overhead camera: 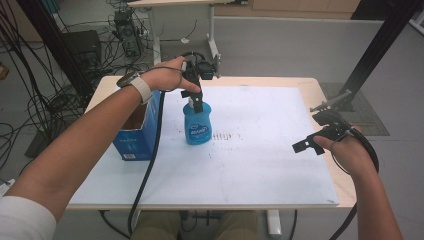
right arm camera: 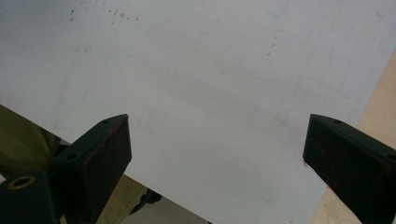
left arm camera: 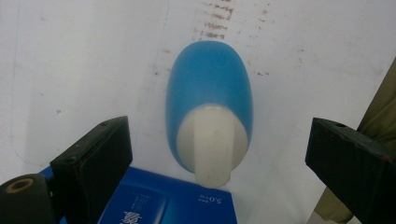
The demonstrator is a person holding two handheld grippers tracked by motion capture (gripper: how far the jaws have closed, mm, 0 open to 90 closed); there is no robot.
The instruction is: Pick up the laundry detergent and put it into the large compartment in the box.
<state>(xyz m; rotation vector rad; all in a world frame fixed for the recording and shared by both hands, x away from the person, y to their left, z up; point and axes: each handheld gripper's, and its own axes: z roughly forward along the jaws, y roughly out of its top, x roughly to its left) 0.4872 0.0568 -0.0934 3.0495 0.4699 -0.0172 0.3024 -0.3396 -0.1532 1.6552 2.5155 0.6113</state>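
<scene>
Between the two black jaws of the left gripper (left arm camera: 217, 154), and a little below them, stands the blue bottle (left arm camera: 210, 98) with its white cap (left arm camera: 212, 142); the jaws are wide apart and they do not touch the cap or the body, one jaw being well to each side of it. Seen from the left gripper view, the bottle is upright on the white sheet (left arm camera: 84, 60) that covers the worktop, and the blue box (left arm camera: 163, 203) lies just beside the bottle, on the near side of the jaws, at the bottom edge of that view. From the high view the left gripper (overhead camera: 196, 100) hangs directly over the cap of the bottle (overhead camera: 197, 125), held by the left hand (overhead camera: 167, 75), which wears a watch (overhead camera: 139, 86), and the open blue box (overhead camera: 137, 132) stands next to the bottle on the side of the left forearm. Some dark small marks (overhead camera: 225, 136) are on the sheet close to the bottle, on its other side. Well apart from all this, the right gripper (overhead camera: 306, 145) is held by the right hand (overhead camera: 350, 155) over the far right part of the worktop (overhead camera: 320, 90). Its jaws are also wide apart in the right gripper view, and between them (right arm camera: 217, 154) is nothing but the bare white sheet (right arm camera: 210, 84), with the wooden edge of the worktop (right arm camera: 380, 93) beyond one jaw.
</scene>
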